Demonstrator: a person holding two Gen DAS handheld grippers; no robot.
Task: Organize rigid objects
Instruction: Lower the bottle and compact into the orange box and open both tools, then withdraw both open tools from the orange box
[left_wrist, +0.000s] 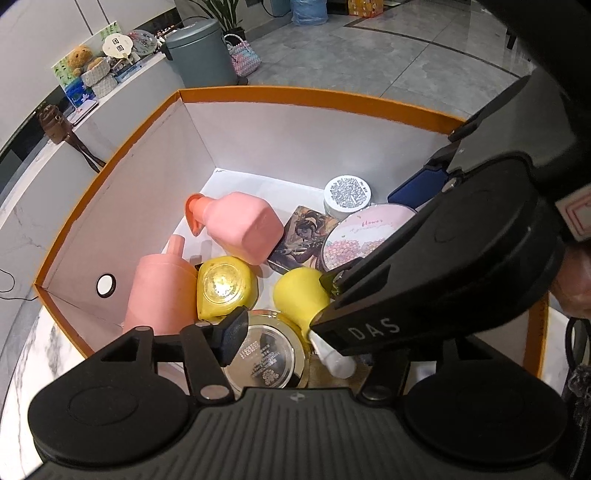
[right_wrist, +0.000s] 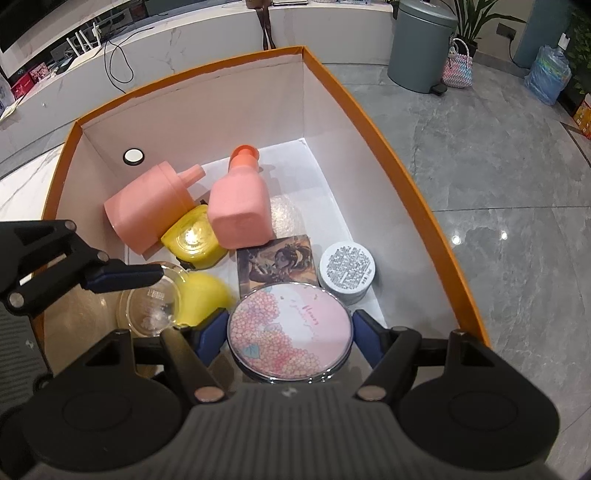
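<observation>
An orange-rimmed white box (left_wrist: 303, 96) (right_wrist: 388, 140) holds two pink bottles (left_wrist: 236, 227) (right_wrist: 240, 214), a yellow tape measure (left_wrist: 223, 286) (right_wrist: 194, 240), a yellow bottle (left_wrist: 301, 295) (right_wrist: 205, 295), a picture card (right_wrist: 277, 264), a white jar (left_wrist: 347, 195) (right_wrist: 347, 271) and a clear round jar (left_wrist: 266, 354) (right_wrist: 153, 304). My right gripper (right_wrist: 290, 328) is shut on a round pink floral compact (right_wrist: 290, 328) (left_wrist: 360, 236) low inside the box. My left gripper (left_wrist: 277, 339) stands over the clear jar, with only its left finger (left_wrist: 232, 336) (right_wrist: 122, 275) visible; the right gripper's body hides the other.
The box stands on a white marble counter (left_wrist: 22, 229) (right_wrist: 22, 192). Beyond it are a grey floor, a grey-green bin (left_wrist: 201, 51) (right_wrist: 421, 44), a woven bag (left_wrist: 242, 53) and a shelf with a teddy bear (left_wrist: 79, 59).
</observation>
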